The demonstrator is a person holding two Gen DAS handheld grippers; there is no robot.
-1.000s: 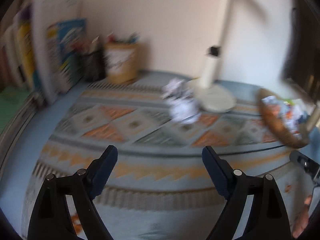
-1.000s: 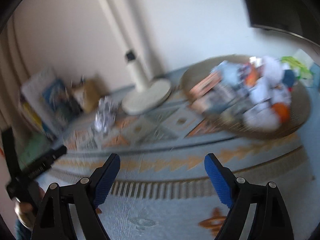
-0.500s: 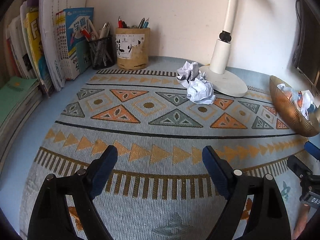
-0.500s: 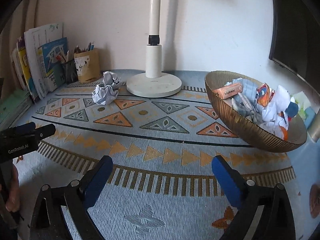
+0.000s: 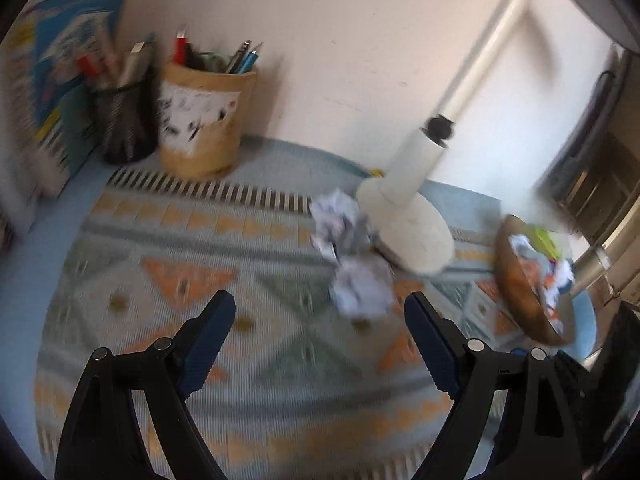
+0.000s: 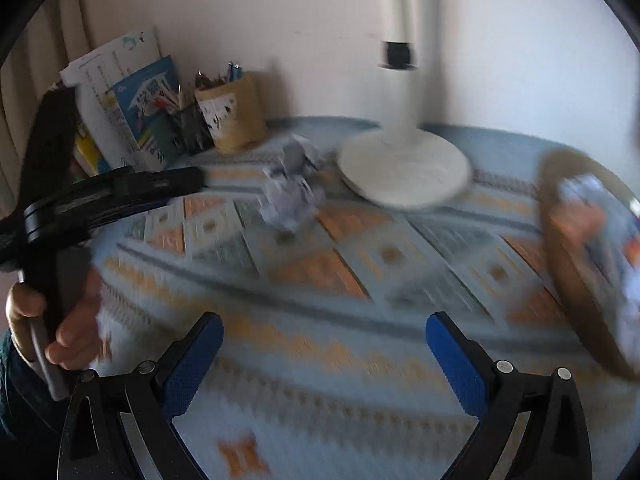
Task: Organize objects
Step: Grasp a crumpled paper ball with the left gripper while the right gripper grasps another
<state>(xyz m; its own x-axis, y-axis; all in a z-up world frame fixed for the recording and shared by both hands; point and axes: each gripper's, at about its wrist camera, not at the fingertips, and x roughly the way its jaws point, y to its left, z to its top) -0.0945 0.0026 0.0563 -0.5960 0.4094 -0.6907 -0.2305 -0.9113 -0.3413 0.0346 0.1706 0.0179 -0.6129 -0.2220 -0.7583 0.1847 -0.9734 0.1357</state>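
Two crumpled paper balls lie on the patterned mat (image 5: 192, 280) beside the lamp base: a near one (image 5: 362, 288) and a far one (image 5: 340, 222). My left gripper (image 5: 318, 304) hangs open above the mat, with the near ball just beyond its right finger and nothing between the fingers. In the right wrist view the same near ball (image 6: 292, 200) and far ball (image 6: 298, 156) sit further ahead. My right gripper (image 6: 324, 322) stands wide open and empty over the mat. A golden bowl (image 6: 568, 264) full of scraps is at the right. Both views are blurred.
A white lamp base (image 5: 404, 228) and pole stand behind the paper. A mesh pen cup (image 5: 124, 120), a tan pen pot (image 5: 206, 116) and upright books (image 5: 52, 80) line the back left wall. A hand (image 6: 72, 320) holds the left tool's black body (image 6: 120, 194).
Both grippers have moved forward toward the paper balls, which now look larger. The right gripper's jaws stand wider than a second ago. The left tool reaches further across the right view.
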